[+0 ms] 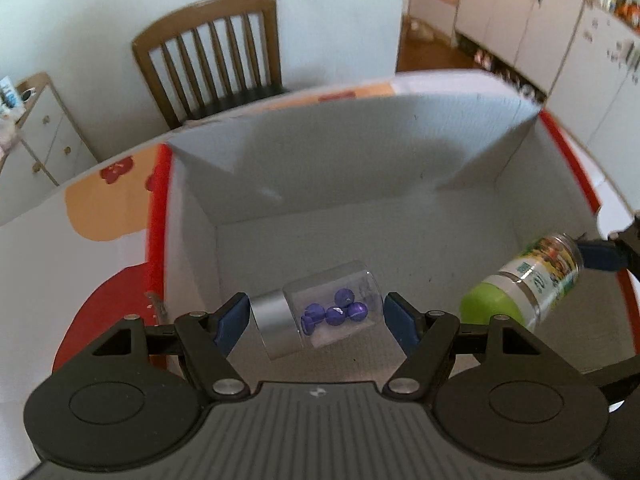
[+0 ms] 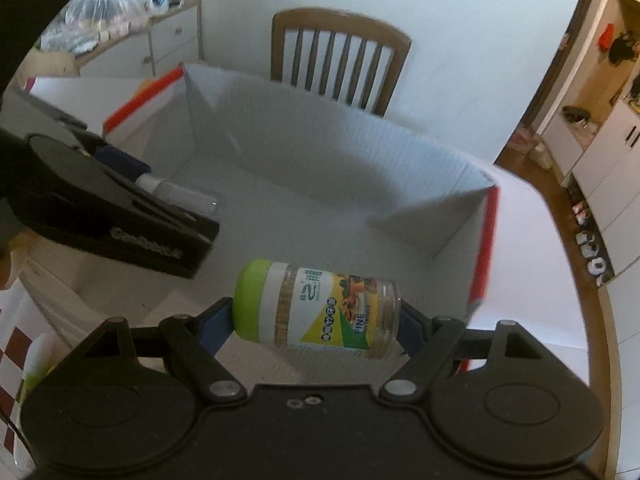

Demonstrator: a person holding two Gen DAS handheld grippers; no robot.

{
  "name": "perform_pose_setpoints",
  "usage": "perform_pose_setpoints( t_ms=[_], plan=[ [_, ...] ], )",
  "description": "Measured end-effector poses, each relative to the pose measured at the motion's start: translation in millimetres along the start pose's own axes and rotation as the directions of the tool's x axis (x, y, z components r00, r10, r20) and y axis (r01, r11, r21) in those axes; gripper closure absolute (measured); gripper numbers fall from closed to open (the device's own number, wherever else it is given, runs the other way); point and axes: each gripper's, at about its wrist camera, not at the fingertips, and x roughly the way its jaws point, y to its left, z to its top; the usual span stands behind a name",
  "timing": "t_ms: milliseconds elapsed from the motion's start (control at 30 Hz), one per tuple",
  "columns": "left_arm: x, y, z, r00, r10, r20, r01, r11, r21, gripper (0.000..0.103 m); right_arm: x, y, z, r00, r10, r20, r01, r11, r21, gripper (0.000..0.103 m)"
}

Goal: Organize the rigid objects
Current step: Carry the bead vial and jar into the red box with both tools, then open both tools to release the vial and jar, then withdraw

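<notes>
2 jars held endwise over the box (image 1: pixel 400 236) — left tongs (image 1: pixel 316 314) clamp the bead jar (image 1: pixel 320 316), right tongs (image 2: pixel 316 316) the green-capped jar (image 2: pixel 316 312); either could pivot and slip out.

Box (image 1: pixel 400 160) interior open, floor bare; walls hem sides; chair (image 1: pixel 212 52) behind, clear.

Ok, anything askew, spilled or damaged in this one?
Nothing stands out. The clear jar of purple beads and the green-capped jar are each held sideways over the white box, lids on, nothing spilled.
</notes>
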Motion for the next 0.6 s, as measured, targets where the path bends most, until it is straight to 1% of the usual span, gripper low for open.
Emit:
perform_pose_setpoints(
  t_ms=[33,100,167,233,333,400,467,600],
  plan=[
    [4,-3,2,1.0,0.005,-0.014,-0.005,1.0,0.016,0.029,4,-1,0,1.0,0.012,-0.016,-0.012,1.0,0.006,0.022],
    [12,-5,4,0.999,-0.009,-0.046,0.01,1.0,0.024,0.029,9,0,1,0.999,0.023,-0.044,-0.023,1.0,0.0,0.021],
    [18,-10,4,0.998,0.007,-0.06,-0.004,0.999,0.053,0.029,12,4,0,0.999,0.0,-0.055,-0.002,0.999,-0.036,0.021],
    [23,-15,4,0.996,-0.005,-0.087,0.012,0.997,0.082,0.029,14,4,0,0.998,0.001,-0.067,-0.004,0.999,-0.038,0.021],
    [27,-20,4,0.995,-0.011,-0.1,0.02,0.995,0.096,0.029,15,7,0,0.997,-0.004,-0.078,-0.001,0.998,-0.057,0.021],
    [30,-20,3,0.994,-0.012,-0.109,0.022,0.995,0.095,0.028,19,11,-2,0.995,-0.017,-0.103,0.008,0.996,-0.091,0.021],
    [32,-18,5,0.994,-0.015,-0.11,0.025,0.996,0.089,0.028,21,16,-4,0.993,-0.038,-0.109,0.024,0.992,-0.128,0.021],
    [34,-10,8,0.993,-0.027,-0.116,0.035,0.997,0.068,0.028,15,16,-6,0.994,-0.024,-0.105,0.01,0.992,-0.125,0.019]
  ],
)
